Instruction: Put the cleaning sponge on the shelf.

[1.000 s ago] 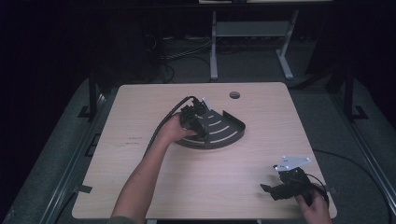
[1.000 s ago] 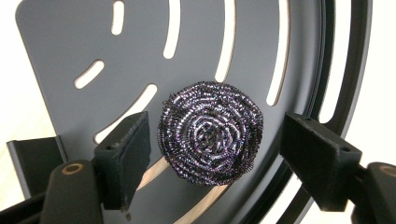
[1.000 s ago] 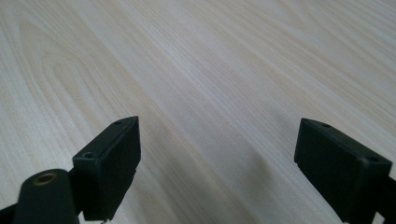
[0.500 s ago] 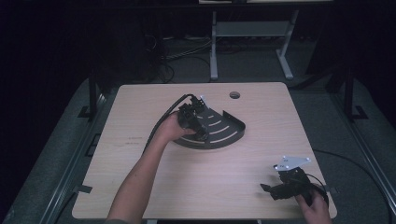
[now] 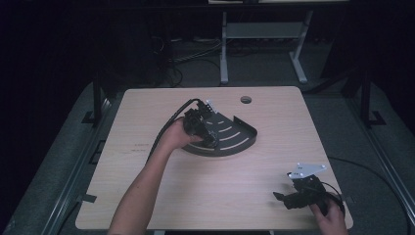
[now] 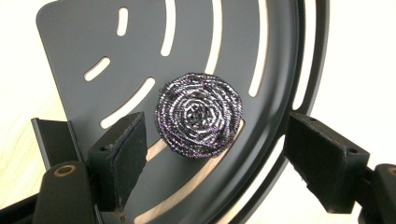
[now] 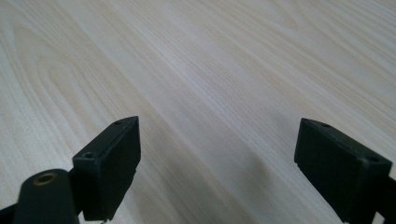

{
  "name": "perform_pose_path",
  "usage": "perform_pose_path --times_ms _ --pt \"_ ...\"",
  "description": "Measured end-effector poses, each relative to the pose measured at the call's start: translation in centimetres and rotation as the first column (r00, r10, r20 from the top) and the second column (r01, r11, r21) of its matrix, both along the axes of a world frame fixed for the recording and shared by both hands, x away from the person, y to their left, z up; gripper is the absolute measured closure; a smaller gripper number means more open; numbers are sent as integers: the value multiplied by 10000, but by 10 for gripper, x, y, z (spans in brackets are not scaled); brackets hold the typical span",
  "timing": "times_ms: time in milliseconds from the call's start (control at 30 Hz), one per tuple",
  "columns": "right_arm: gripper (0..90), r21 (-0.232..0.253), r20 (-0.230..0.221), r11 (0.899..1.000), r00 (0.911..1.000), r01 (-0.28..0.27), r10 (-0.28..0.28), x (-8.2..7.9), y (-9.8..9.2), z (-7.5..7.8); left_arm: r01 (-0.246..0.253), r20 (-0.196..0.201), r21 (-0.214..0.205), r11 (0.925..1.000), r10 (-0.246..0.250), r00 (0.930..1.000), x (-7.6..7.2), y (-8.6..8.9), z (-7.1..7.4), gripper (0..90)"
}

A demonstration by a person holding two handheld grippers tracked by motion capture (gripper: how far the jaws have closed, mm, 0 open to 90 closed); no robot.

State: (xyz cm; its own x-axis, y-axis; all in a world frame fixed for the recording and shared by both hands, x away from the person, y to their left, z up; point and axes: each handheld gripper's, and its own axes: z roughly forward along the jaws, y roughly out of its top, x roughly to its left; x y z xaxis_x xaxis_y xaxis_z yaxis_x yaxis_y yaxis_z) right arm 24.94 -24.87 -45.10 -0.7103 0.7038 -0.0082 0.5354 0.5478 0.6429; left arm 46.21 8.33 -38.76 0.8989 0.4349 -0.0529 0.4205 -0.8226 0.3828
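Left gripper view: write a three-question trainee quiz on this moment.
1. True or false: the left gripper is clamped on the round steel-wire scouring pad.
2. On what does the scouring pad lie? A) the bare pale wooden table B) the dark quarter-round slotted metal tray C) a white plate
3. In one word, how do the right gripper's jaws stand?

Key
1. False: the pads stand apart from it; the jaws have just been opening.
2. B
3. Open, with bare tabletop between them.
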Motion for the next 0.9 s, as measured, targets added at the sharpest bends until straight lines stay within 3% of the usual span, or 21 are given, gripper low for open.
perform_pose_path --times_ms 133,367,900 --pt "141 30 -39 10000 10000 59 -59 0 -1 0 -77 -28 -190 9998 77 10000 -4 2 2 211" --pt "141 63 -1 9998 9998 175 -175 2 -4 0 57 58 -45 10000 -57 10000 -9 5 6 212" --pt "141 -20 -1 9998 9998 202 -202 2 -5 0 180 190 -304 9994 -175 9997 -25 11 14 212"
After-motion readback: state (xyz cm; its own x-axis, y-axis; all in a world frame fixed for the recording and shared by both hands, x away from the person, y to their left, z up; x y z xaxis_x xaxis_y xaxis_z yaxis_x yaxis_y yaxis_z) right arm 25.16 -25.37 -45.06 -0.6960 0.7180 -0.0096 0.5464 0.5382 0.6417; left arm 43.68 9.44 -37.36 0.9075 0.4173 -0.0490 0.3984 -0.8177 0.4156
